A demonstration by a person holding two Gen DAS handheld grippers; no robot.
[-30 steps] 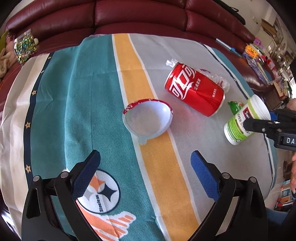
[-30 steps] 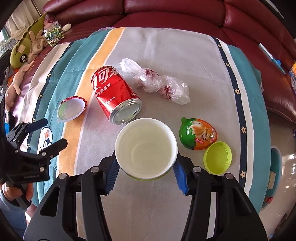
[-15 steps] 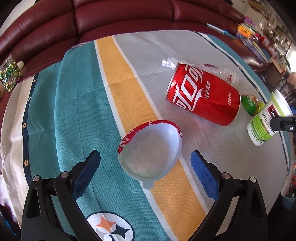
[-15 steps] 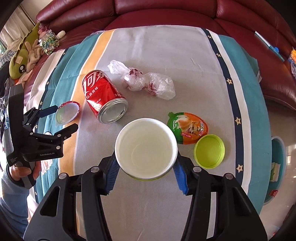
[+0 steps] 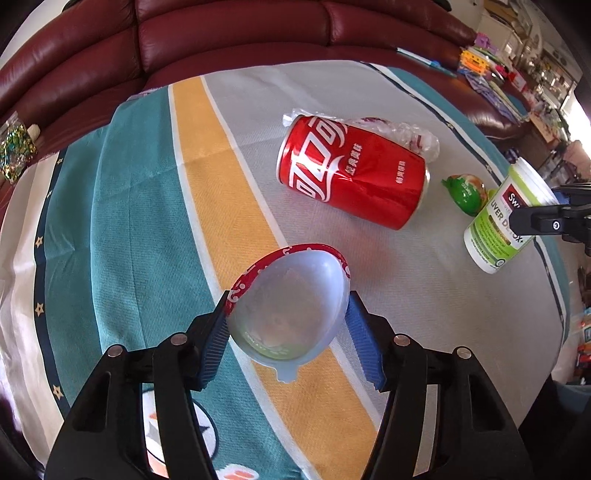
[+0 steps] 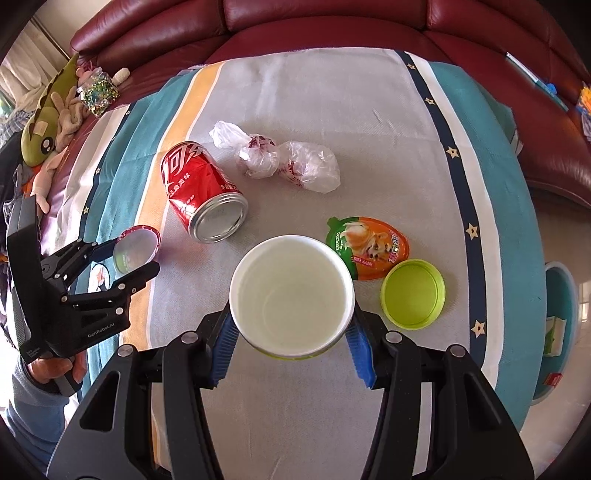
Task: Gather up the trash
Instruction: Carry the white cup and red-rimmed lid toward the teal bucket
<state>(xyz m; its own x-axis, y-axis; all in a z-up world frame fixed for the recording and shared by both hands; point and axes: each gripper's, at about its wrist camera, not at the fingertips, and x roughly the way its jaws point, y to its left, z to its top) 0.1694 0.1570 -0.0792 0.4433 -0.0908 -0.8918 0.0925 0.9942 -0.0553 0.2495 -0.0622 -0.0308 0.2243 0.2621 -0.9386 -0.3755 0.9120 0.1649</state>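
Left wrist view: the left gripper [image 5: 286,334] is seen w/ its blue pads [image 5: 213,345] pressed on both sides of a clear egg-shaped plastic shell w/ a red patterned rim [image 5: 290,308], held tilted above the striped teal, orange & grey tablecloth [image 5: 129,206]. Beyond it a dented red cola can [image 5: 352,170] lies on its side, w/ crumpled clear plastic bags [image 5: 413,134] just behind. Right wrist view: the right gripper [image 6: 291,338] is clamped on an open white jar w/ a green label [image 6: 291,291], mouth toward the camera. Beside the jar, on the cloth, a round lime-green plastic lid [image 6: 413,292] lies open side up, touching an egg-shaped orange & green foil seal w/ a dog picture [image 6: 369,245]. A dark red leather sofa [image 6: 332,22] is visible past the cloth.
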